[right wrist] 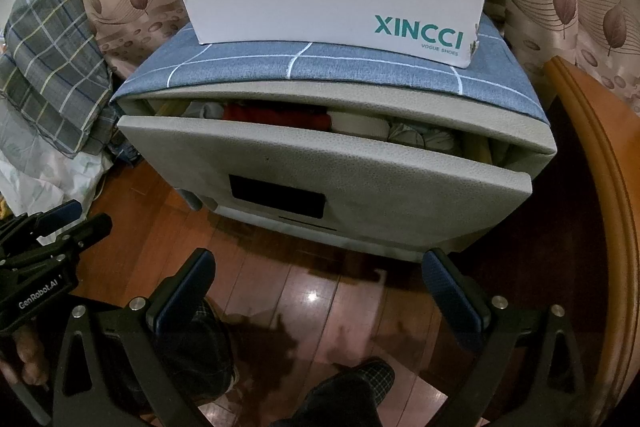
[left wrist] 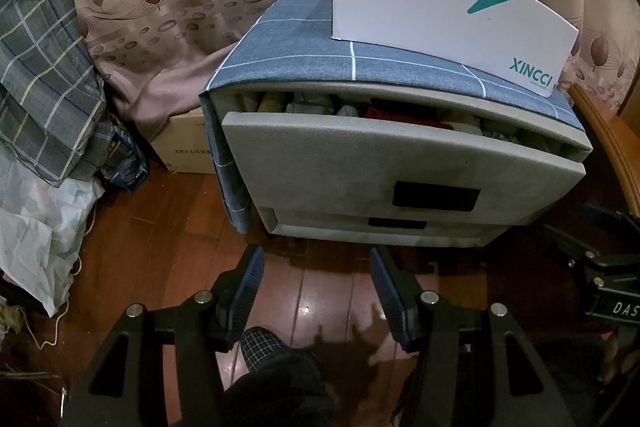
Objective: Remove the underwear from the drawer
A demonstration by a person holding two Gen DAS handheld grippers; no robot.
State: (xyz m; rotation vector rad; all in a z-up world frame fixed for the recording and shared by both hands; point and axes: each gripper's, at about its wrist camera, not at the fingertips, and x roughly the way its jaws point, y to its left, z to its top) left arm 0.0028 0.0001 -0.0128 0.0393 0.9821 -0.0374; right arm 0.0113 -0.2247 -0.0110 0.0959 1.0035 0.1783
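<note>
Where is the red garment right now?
The red garment lies in the partly open top drawer, left of centre in the right wrist view, beside a white folded item, under the blue-cloth-covered top.

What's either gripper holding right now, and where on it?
Nothing. The left gripper and the right gripper are both open and empty above the floor, short of the part-open drawer.

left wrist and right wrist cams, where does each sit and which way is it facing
Left wrist: on the left gripper, aimed down and forward at the drawer; its open fingers, a slippered foot and the right gripper show.
Right wrist: on the right gripper, facing the drawer; open fingers, the left gripper show.
Shared: drawer, shoe box, wood floor.
</note>
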